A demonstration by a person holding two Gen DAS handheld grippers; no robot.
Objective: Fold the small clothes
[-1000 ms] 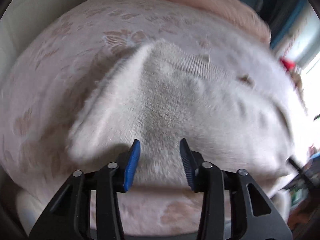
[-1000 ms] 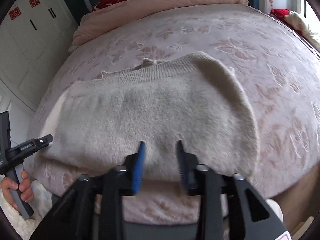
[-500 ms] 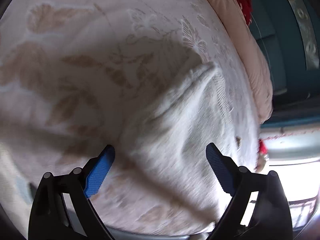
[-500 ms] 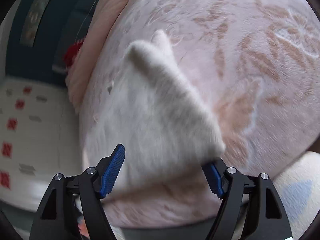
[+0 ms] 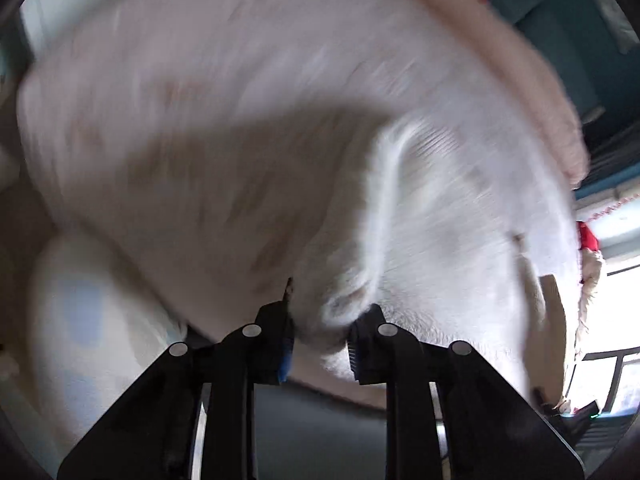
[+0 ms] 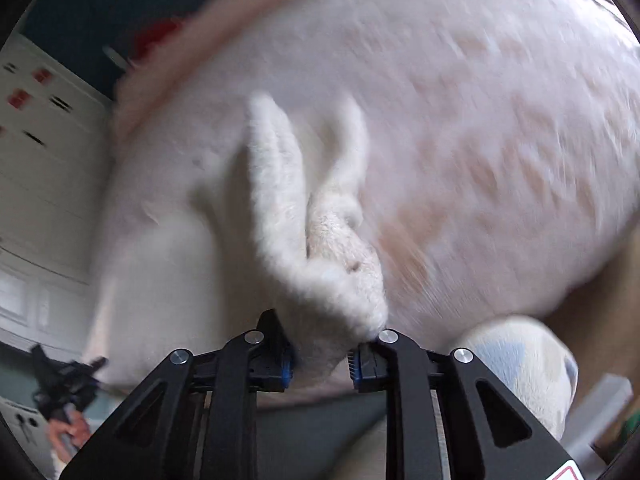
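The left hand-held gripper (image 5: 322, 340) has its blue-padded fingers drawn in on a bunched edge of the fluffy white sweater (image 5: 440, 208). The right hand-held gripper (image 6: 322, 354) likewise pinches a corner of the sweater, its fingers close together with fabric between them.

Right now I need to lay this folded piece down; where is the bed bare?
Bare pink floral bedspread lies right of the fluffy white sweater, which both hand-held grippers pinch. Left of the sweater is also bare. The near edge is crowded.
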